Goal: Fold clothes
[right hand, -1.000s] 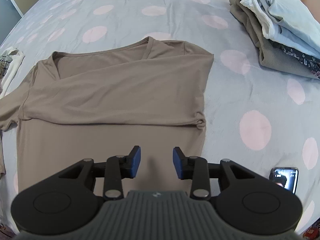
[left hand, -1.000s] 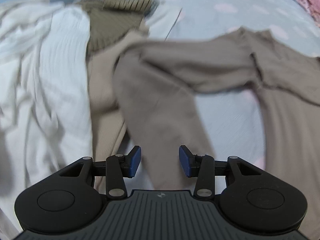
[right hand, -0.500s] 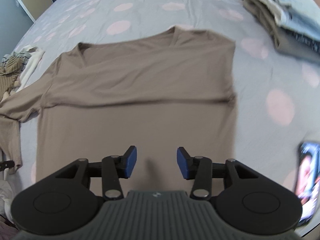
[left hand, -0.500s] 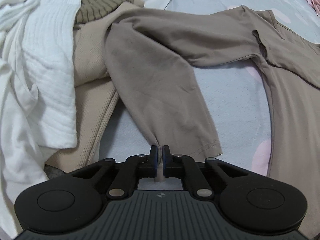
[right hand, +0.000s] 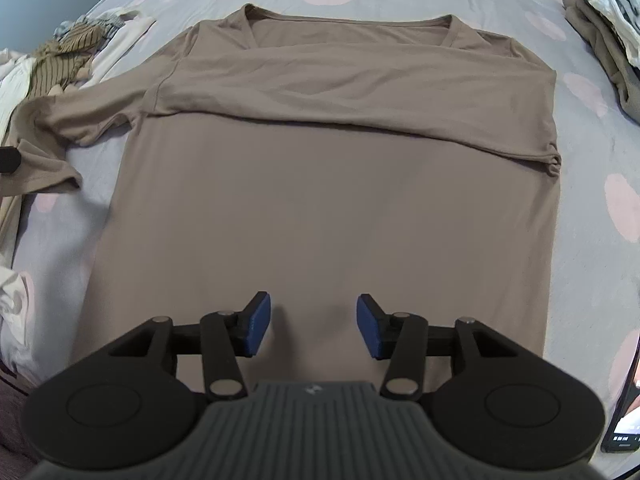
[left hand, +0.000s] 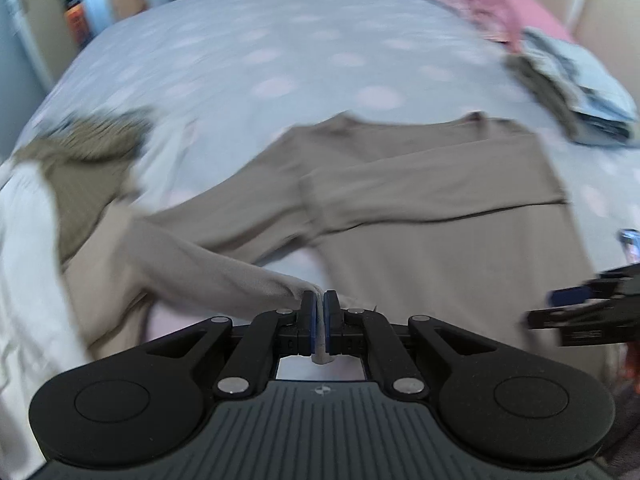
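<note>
The left gripper (left hand: pixel 319 322) was clenched on the cuff end of the taupe shirt's left sleeve (left hand: pixel 224 276); a second earlier its blue pads had stood apart above that sleeve, half a second earlier they had closed on the hem, and now the pinched cloth was lifted off the bed and drawn across toward the shirt's body, with the view blurred by the motion. The right gripper (right hand: pixel 313 326) hovered over the lower part of the shirt with its jaws opening and nothing between them; compared with a second before, the gap between its pads was wider and the shirt filled more of its view. The long-sleeved taupe shirt (right hand: pixel 328 208) lay flat and face up in the middle of the bed, neckline away from the grippers, its other sleeve (right hand: pixel 360 96) already folded across the chest in a smooth band that ended in a small bunch at the right side seam. The bedsheet (right hand: pixel 584 200) was grey-blue with pale pink dots. To the left lay a loose heap of unfolded clothes (right hand: pixel 60 52), white, beige and striped olive pieces touching one another, well apart from a stack of folded garments (right hand: pixel 604 28) at the far right. A phone (right hand: pixel 628 420) lay on the sheet at the near right edge. There were no containers in view.
</note>
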Demonstrator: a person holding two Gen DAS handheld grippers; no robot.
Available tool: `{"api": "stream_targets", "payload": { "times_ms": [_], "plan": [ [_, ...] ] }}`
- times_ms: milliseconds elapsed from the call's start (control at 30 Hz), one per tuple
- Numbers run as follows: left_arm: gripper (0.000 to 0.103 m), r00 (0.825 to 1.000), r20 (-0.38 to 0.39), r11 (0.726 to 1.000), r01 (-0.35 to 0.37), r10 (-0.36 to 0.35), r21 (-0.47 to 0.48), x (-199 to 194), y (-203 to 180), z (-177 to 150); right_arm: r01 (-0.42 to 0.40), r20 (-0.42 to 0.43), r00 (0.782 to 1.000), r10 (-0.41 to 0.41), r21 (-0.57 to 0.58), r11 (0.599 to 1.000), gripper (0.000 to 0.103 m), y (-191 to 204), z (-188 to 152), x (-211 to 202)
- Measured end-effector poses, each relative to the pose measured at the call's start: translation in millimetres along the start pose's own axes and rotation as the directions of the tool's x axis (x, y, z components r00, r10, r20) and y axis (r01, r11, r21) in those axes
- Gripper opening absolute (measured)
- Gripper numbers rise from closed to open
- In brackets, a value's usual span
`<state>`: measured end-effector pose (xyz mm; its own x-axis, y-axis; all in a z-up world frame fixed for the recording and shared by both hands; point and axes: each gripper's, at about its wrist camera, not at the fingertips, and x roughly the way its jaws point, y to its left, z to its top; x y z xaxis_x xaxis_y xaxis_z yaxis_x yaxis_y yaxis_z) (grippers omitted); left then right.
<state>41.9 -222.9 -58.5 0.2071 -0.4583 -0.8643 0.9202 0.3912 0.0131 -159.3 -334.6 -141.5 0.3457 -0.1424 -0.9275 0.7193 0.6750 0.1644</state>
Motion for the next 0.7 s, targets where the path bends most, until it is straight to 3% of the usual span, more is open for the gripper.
{"api": "stream_targets", "payload": {
  "times_ms": [267,467,700],
  "plan": [
    [0.002,0.992,-0.019,0.978,0.127,-0.125,0.165,20.3,-54.4,17.2,-0.076,0.029,0.997,0.076,0.01,0.997,0.051,-3.8,3.7,-9.7],
    [0.002,0.987,-0.077,0.961,0.156,-0.141,0.229,63.4,-85.9,8.4,-0.078,0.03,0.996,0.079,-0.02,0.997,0.052,-3.8,2.8,-11.1],
    [0.006,0.985,-0.061,0.958,0.17,-0.16,0.231,69.1,-92.9,1.4,-0.068,0.032,0.997,0.069,-0.032,0.997,0.052,-4.5,2.5,-11.0]
  ]
}}
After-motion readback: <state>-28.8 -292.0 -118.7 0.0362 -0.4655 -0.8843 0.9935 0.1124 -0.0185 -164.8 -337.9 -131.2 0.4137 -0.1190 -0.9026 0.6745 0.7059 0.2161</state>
